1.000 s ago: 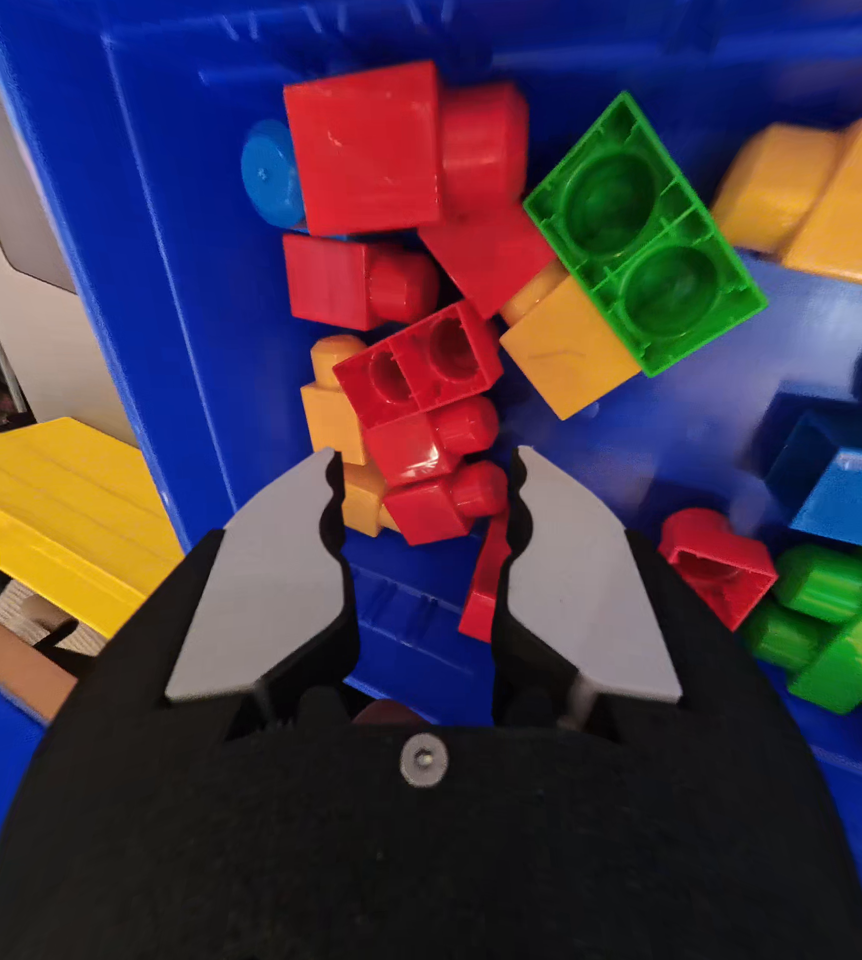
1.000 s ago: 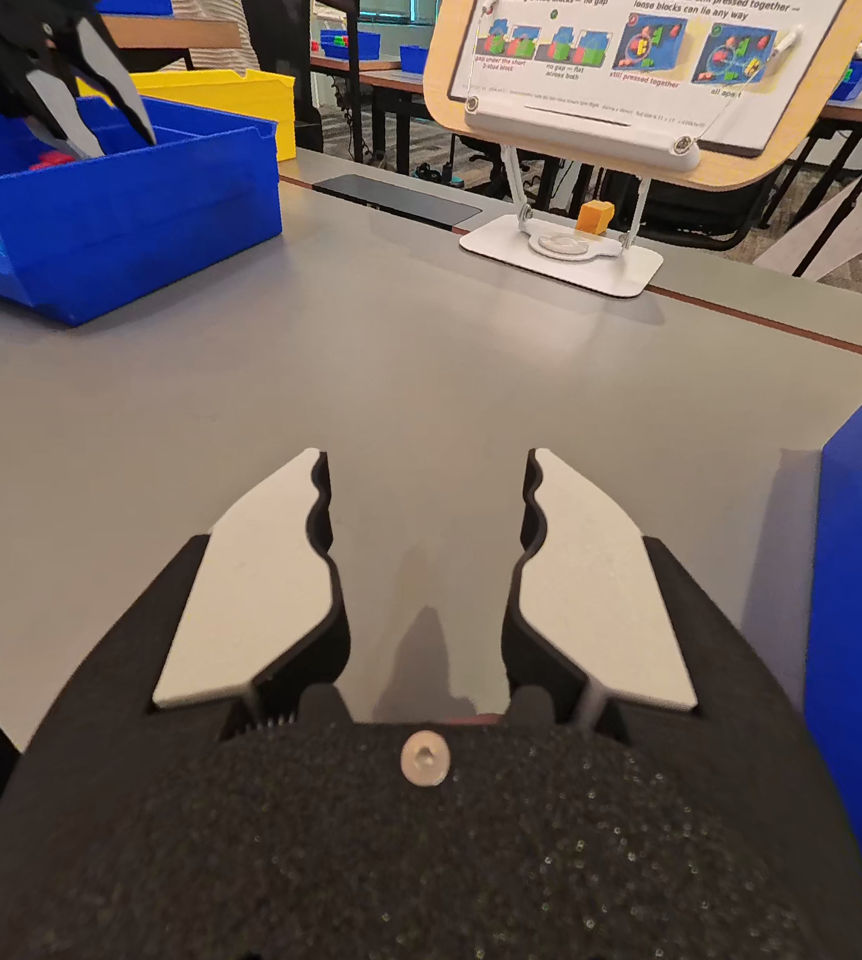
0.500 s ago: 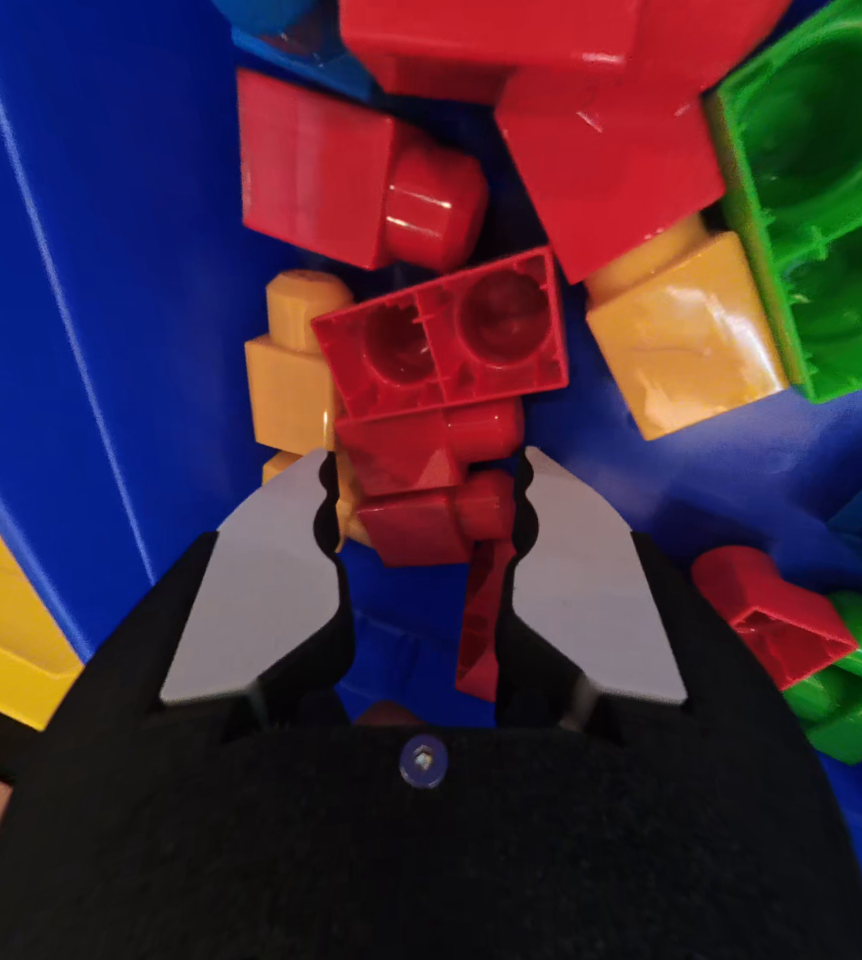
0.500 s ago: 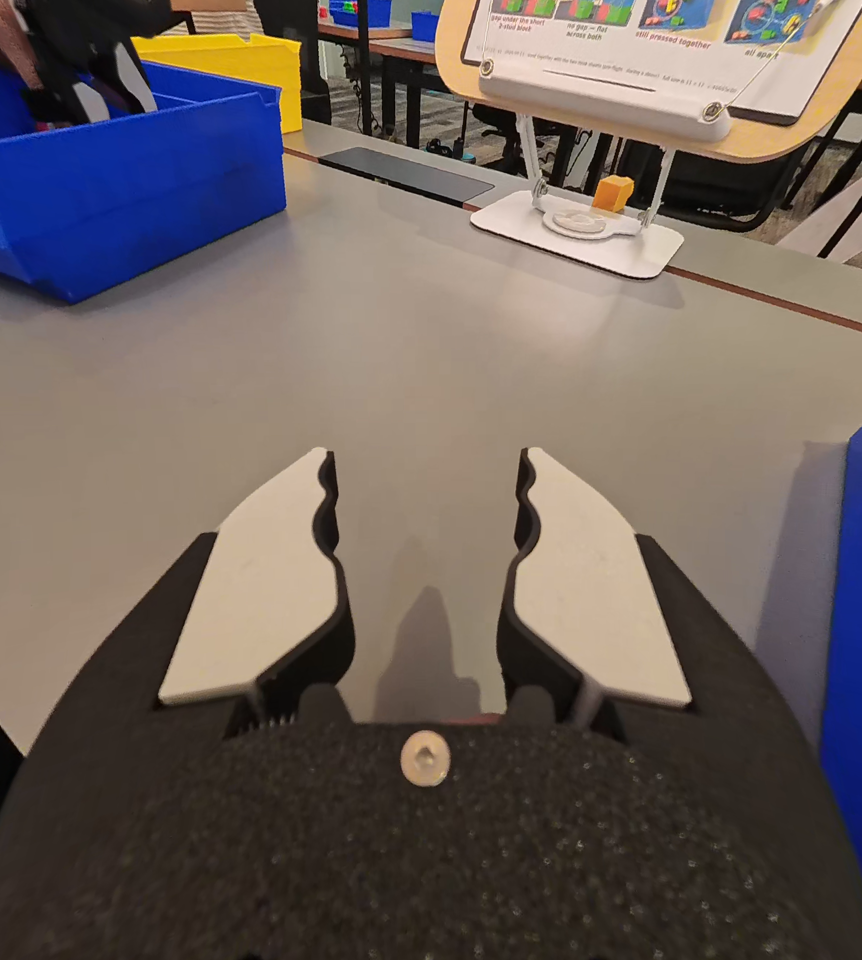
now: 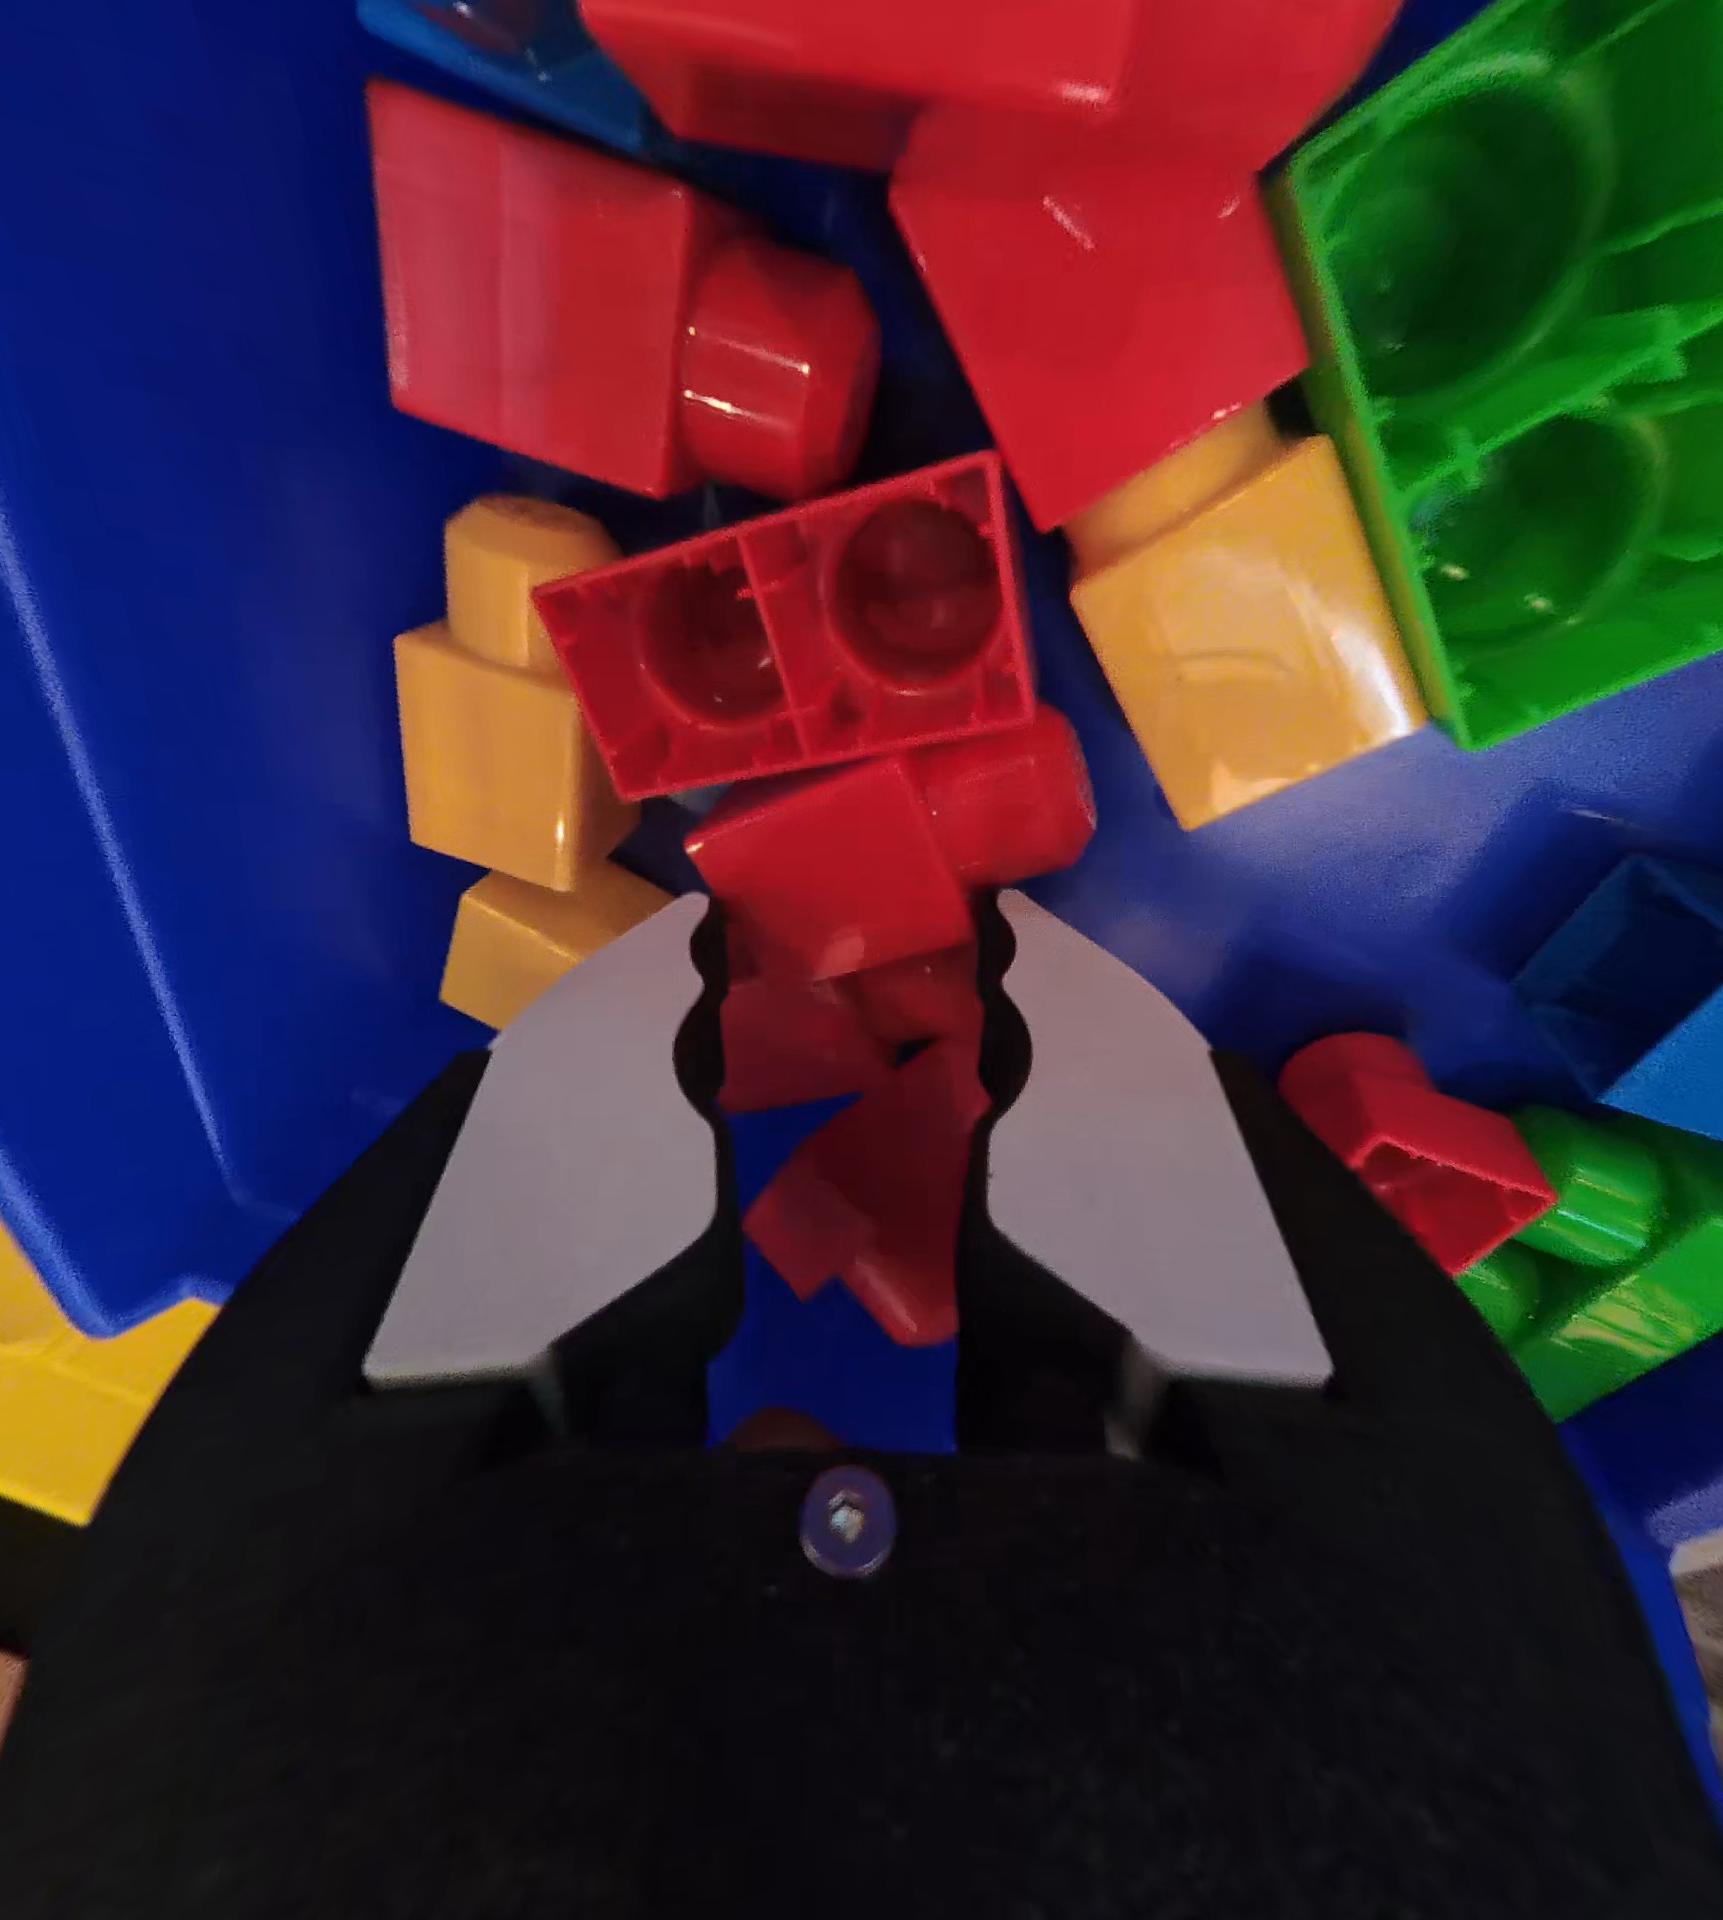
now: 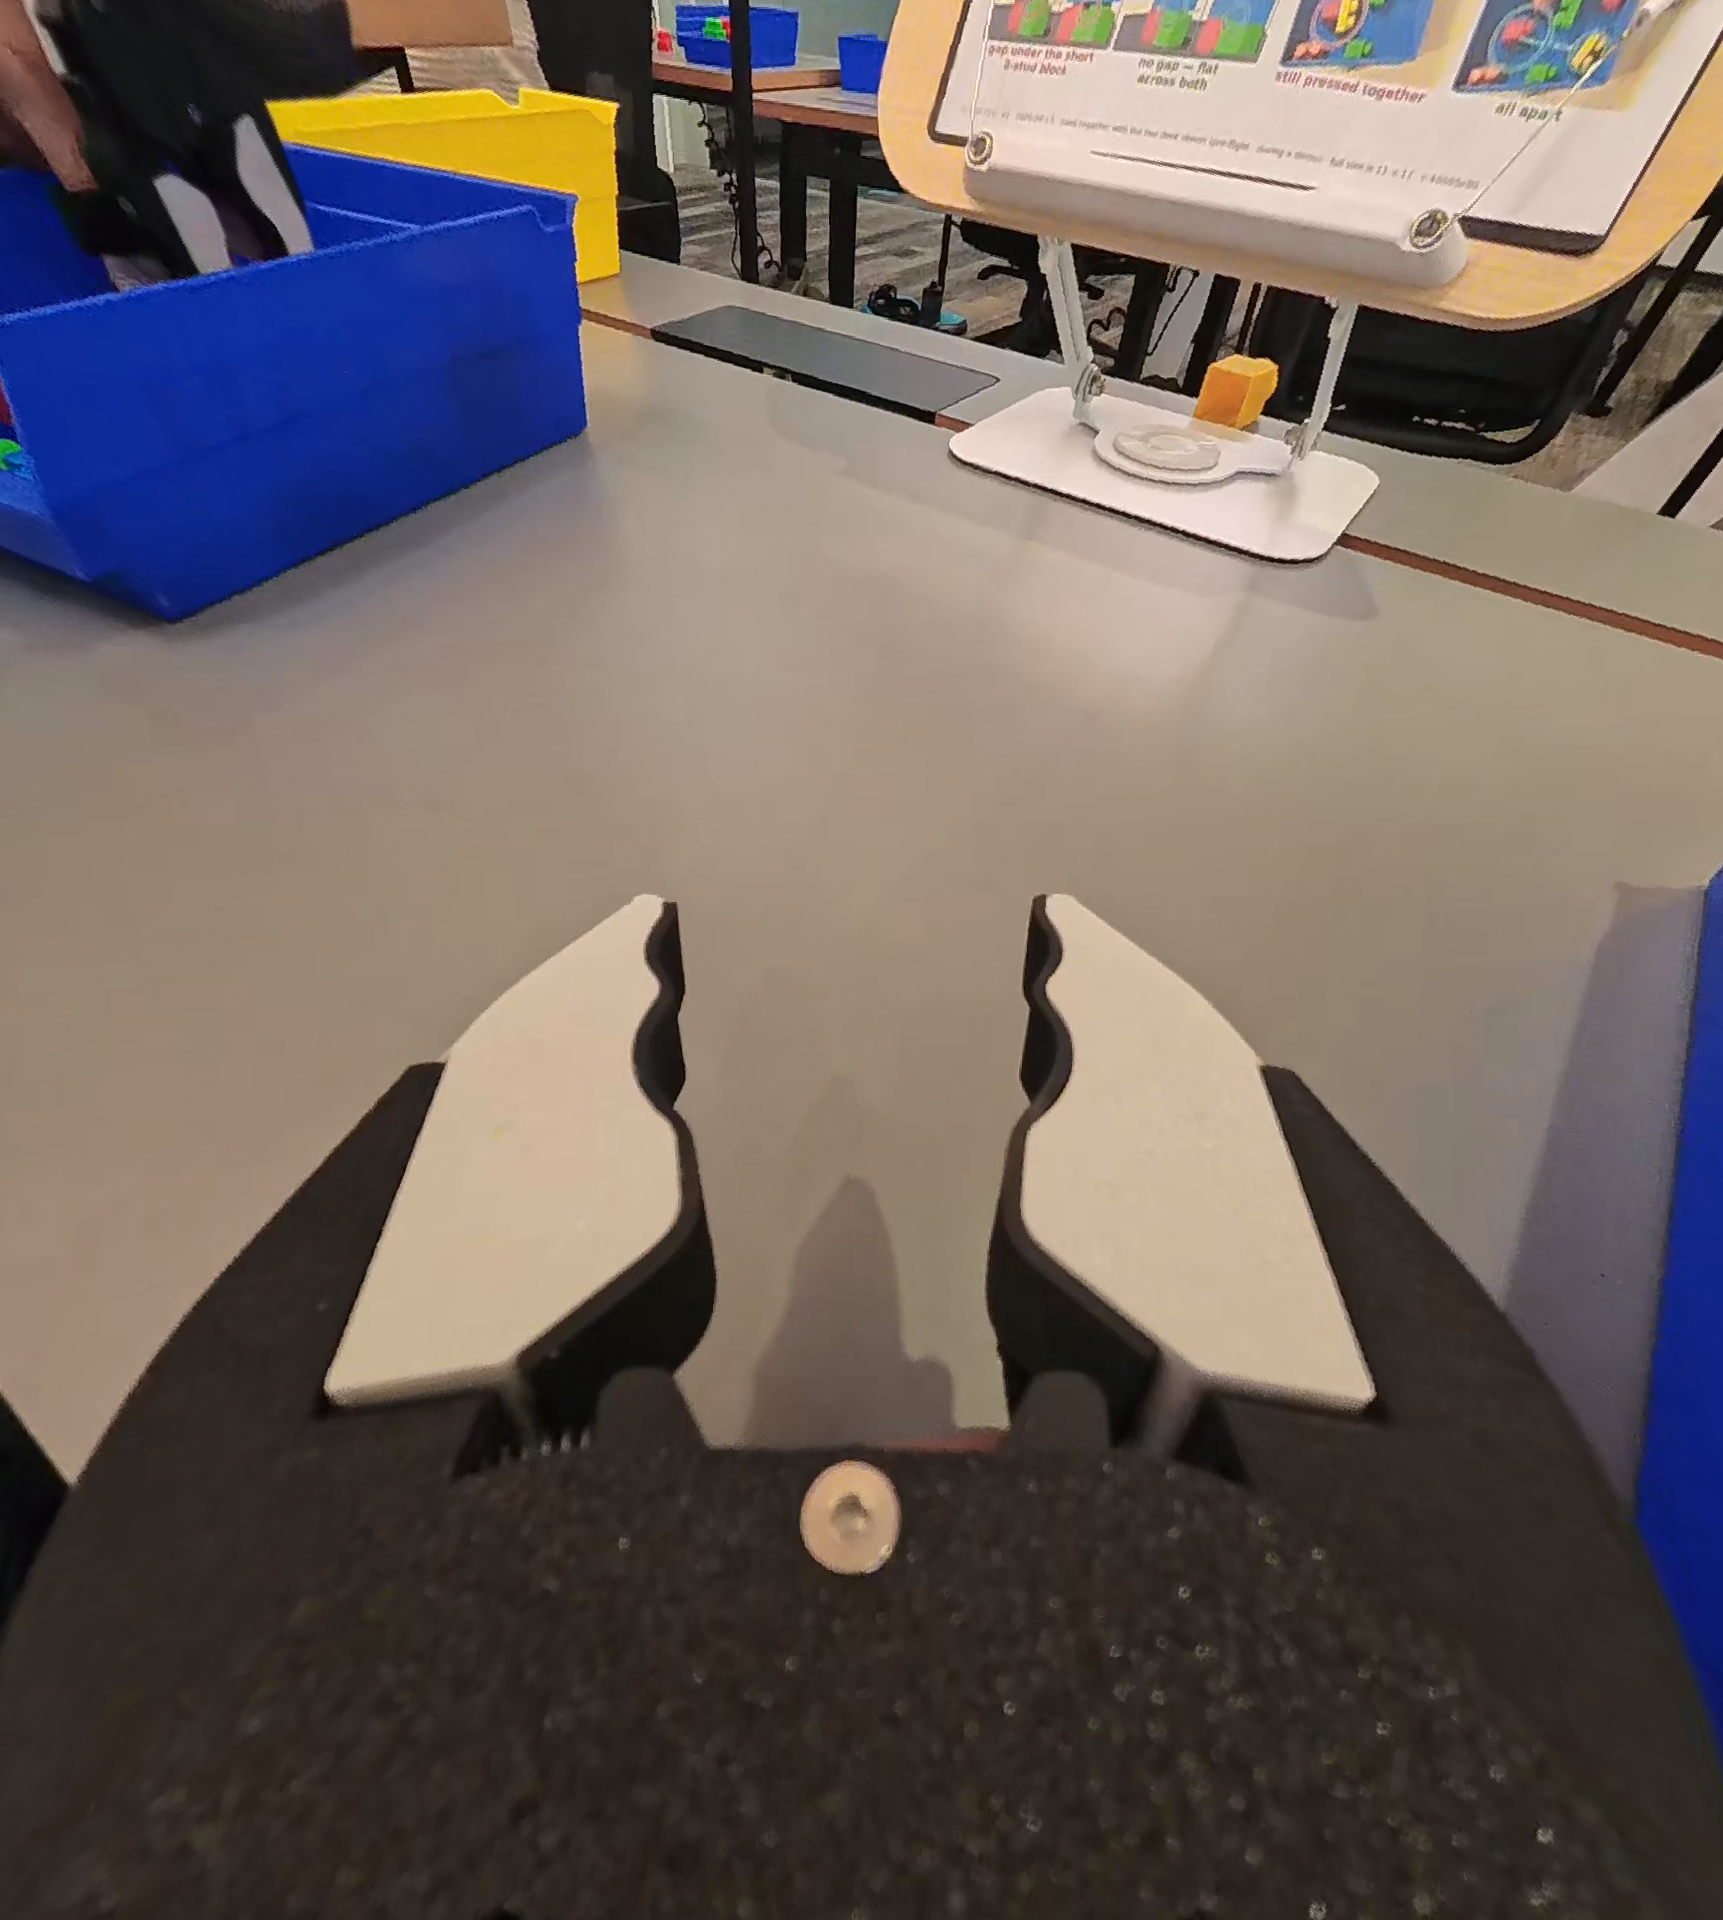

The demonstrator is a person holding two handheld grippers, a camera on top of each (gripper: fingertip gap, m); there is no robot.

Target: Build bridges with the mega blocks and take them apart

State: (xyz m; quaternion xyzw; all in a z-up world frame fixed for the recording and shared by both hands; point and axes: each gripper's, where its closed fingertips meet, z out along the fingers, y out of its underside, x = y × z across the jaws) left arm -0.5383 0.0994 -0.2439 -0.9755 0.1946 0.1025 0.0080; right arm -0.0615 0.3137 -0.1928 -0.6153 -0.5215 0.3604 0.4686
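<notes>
Mega blocks lie heaped in the blue bin [image 5: 161, 727], and the left gripper [image 5: 846, 935] has its fingers pressed against both sides of a red two-stud block [image 5: 836, 904] just below the upturned red block [image 5: 784, 623]. That upturned piece leans on the gripped one, so lifting may drag it along or twist the hold loose. Well apart from the bin, the right gripper [image 6: 852, 935] hangs over the grey table [image 6: 836, 727], spread wide and empty.

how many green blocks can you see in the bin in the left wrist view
2: a big green block upside down at upper right, another green block at lower right beside the gripper. Others may be hidden.
</notes>
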